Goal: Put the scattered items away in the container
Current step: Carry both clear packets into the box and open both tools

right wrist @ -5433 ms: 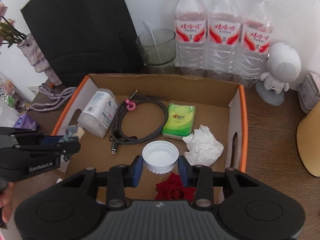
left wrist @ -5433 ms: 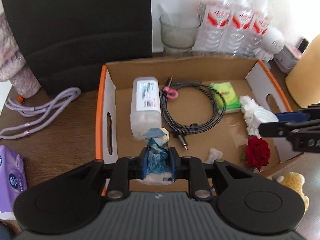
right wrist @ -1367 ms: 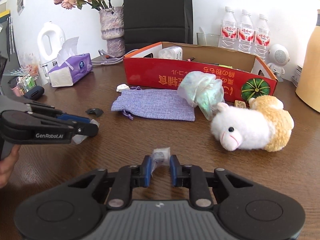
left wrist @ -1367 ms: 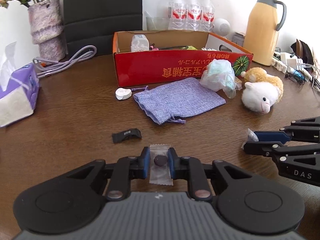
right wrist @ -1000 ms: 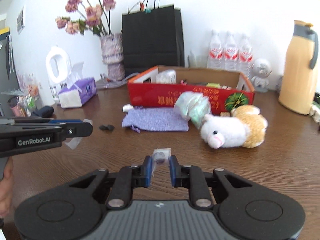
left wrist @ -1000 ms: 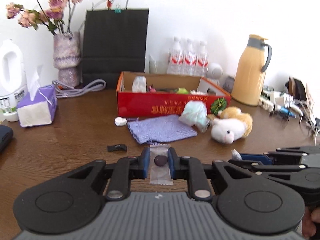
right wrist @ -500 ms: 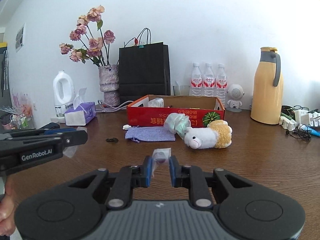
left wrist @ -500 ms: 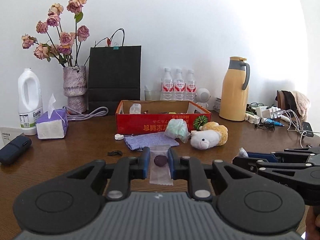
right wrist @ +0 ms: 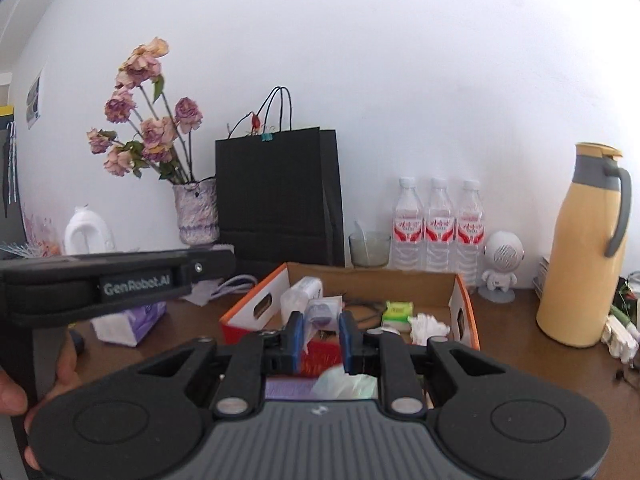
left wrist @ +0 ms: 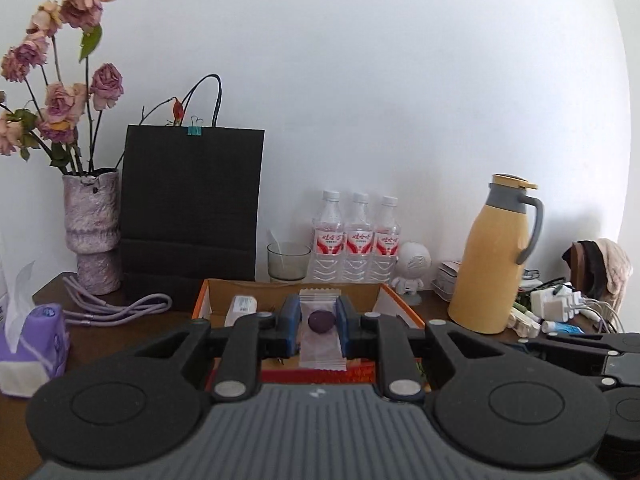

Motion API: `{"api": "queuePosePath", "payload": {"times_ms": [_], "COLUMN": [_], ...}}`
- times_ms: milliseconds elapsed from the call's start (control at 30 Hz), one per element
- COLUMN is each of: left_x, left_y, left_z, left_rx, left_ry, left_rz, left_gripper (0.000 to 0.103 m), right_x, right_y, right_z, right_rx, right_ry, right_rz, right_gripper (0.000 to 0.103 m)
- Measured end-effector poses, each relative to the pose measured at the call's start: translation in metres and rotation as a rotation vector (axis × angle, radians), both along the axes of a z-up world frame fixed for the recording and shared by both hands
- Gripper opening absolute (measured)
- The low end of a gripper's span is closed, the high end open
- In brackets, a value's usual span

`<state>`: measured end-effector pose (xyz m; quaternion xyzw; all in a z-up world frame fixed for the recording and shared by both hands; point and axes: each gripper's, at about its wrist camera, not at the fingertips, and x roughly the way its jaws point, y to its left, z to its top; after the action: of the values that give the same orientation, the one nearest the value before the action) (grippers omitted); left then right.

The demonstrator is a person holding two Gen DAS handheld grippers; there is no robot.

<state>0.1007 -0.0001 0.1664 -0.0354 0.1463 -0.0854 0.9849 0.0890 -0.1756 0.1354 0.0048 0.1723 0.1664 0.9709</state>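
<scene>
Candy in a clear wrapper (left wrist: 322, 328) sat pinched between the blue pads of the left gripper (left wrist: 319, 322), its dark purple sweet level with the fingertips and the wrapper tail hanging toward 6 o'clock. The right gripper (right wrist: 320, 330) was clamped narrowly on a second wrapped sweet (right wrist: 321, 311), which stuck out past its fingertips toward 12 o'clock. Beyond both grippers at 12 o'clock lay the open cardboard box (right wrist: 464, 300) on the bench (right wrist: 532, 360), already holding a white bottle (right wrist: 302, 294), a green packet (right wrist: 397, 310) and crumpled tissue (right wrist: 428, 325)
</scene>
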Motion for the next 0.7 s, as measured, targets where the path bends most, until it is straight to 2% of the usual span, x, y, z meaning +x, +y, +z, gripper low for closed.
{"api": "queuePosePath", "payload": {"times_ms": [200,300,400,500,567,600,700], "left_x": [0.105,0.159,0.216,0.273,0.306,0.321,0.347], "left_y": [-0.010,-0.008,-0.010,-0.012,-0.010,-0.011,-0.017], "left_z": [0.022,0.021,0.014,0.001,-0.013,-0.024,-0.053], "left_rx": [0.032,0.034,0.061,0.083,0.083,0.107,0.130], "left_ry": [-0.014,0.074,0.236,0.450,0.582,0.645,0.779], "left_rz": [0.063,0.055,0.000,-0.053,-0.061,-0.069,-0.080], "left_gripper": [0.020,0.020,0.020,0.020,0.020,0.020,0.020], "right_x": [0.117,0.164,0.224,0.284,0.318,0.333,0.369], "right_y": [0.002,-0.003,-0.018,-0.023,-0.027,-0.030,-0.035], "right_z": [0.032,0.037,0.039,0.032,0.018,0.011,-0.017], "right_rx": [0.018,0.027,0.044,-0.042,-0.087,-0.107,-0.172], "right_ry": [-0.014,0.036,0.206,0.377,0.497,0.556,0.689], "right_rz": [-0.023,-0.015,0.032,0.043,0.032,0.030,-0.009], "right_gripper": [0.018,0.018,0.018,0.018,0.018,0.018,0.018]}}
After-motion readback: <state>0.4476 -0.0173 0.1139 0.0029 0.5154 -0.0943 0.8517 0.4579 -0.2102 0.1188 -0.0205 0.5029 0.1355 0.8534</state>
